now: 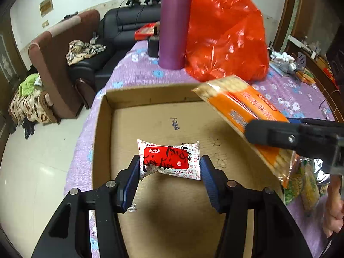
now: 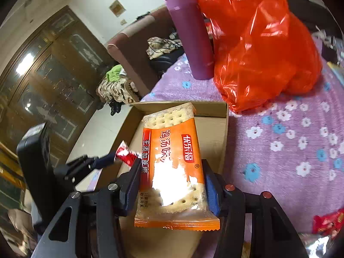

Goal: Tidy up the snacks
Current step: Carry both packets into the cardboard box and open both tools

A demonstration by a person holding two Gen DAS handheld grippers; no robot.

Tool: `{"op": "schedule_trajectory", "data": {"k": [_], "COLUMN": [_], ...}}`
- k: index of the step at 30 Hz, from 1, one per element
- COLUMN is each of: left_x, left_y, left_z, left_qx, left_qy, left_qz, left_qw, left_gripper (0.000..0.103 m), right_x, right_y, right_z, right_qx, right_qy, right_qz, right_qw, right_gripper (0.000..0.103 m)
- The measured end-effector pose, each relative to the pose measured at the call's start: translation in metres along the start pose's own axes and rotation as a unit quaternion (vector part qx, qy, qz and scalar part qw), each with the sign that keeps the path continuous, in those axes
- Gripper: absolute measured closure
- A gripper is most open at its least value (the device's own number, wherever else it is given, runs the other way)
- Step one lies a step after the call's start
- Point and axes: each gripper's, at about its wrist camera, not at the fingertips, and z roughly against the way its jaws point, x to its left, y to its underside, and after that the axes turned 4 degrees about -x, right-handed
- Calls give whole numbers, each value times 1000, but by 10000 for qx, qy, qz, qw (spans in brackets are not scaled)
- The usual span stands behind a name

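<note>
My left gripper (image 1: 169,163) is shut on a small red and white snack packet (image 1: 168,159) and holds it over an open cardboard box (image 1: 103,116) on the purple flowered tablecloth. My right gripper (image 2: 172,176) is shut on an orange cracker packet (image 2: 174,163) and holds it above the box's (image 2: 223,129) right side. In the left wrist view the cracker packet (image 1: 243,116) and the right gripper (image 1: 286,136) come in from the right. In the right wrist view the left gripper (image 2: 107,158) and its red packet (image 2: 125,152) show at the left.
A tall purple flask (image 1: 175,23) and a red plastic bag (image 1: 228,34) stand on the table behind the box. More snack packets (image 1: 301,185) lie at the right of the box. A sofa (image 1: 120,28) and an armchair (image 1: 56,64) stand beyond the table's left edge.
</note>
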Motion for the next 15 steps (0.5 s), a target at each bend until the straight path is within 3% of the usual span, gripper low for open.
{"op": "schedule_trajectory", "data": {"k": [15], "left_x": [11], "left_y": [5], "left_z": [-24], "left_qx": [375], "left_qy": [-162], "left_qz": [131], "left_qw": [9991], "left_gripper": [47], "right_x": [3], "right_y": [-3], "right_z": [-59], "right_qx": [411], "right_qy": [224], "right_qz": [-12], "right_qw": [9989], "right_gripper": [45]}}
